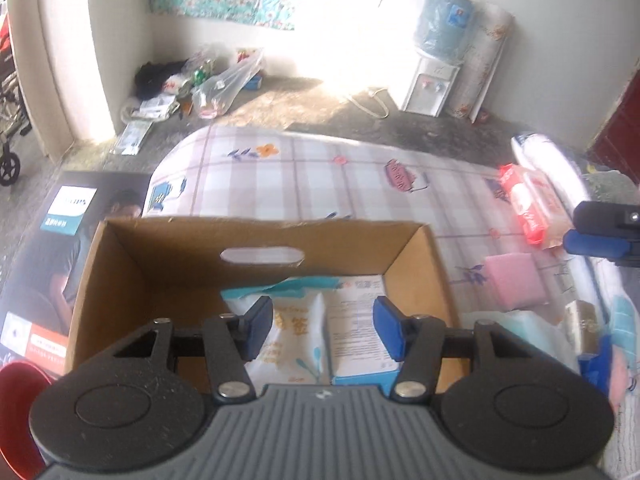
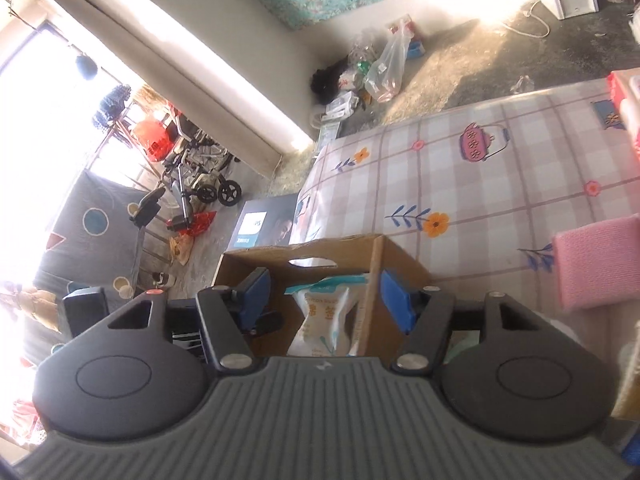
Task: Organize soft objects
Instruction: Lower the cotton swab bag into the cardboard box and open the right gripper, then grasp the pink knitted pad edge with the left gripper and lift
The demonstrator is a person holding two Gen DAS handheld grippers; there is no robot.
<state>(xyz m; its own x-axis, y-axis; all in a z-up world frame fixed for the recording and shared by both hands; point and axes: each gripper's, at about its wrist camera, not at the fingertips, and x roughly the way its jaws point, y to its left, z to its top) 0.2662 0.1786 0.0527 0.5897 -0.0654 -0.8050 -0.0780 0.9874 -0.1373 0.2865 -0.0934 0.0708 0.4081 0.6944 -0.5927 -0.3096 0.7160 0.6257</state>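
Blue-padded jaws of the left gripper (image 1: 323, 330) stand apart over an open cardboard box (image 1: 160, 264), with nothing pressed between the pads. Below them, inside the box, lie a white tissue pack (image 1: 298, 344) printed with yellow characters and, just beside it toward 3 o'clock, a white-and-blue pack (image 1: 362, 332) with small print. The box has an oval handle slot in its far wall and sits on a checked, flower-printed sheet (image 1: 320, 176).

On that sheet, toward 3 o'clock from the box, a folded pink cloth (image 1: 514, 280) lies flat. Farther off, near 2 o'clock, a red-and-white wipes pack (image 1: 528, 204) rests beside a long white bundle (image 1: 548, 156). A blue-tipped finger of the other tool shows at the right edge.

From the right wrist view, the right gripper (image 2: 326, 298) likewise hangs with its jaws apart and empty, pointing at the same box from its side; the tissue pack (image 2: 326, 316) is seen between the pads but lies lower, in the box. The pink cloth (image 2: 596, 260) lies at 3 o'clock. A water dispenser (image 1: 430, 84) stands at the far wall, a clear plastic bag (image 1: 224, 88) in the corner.
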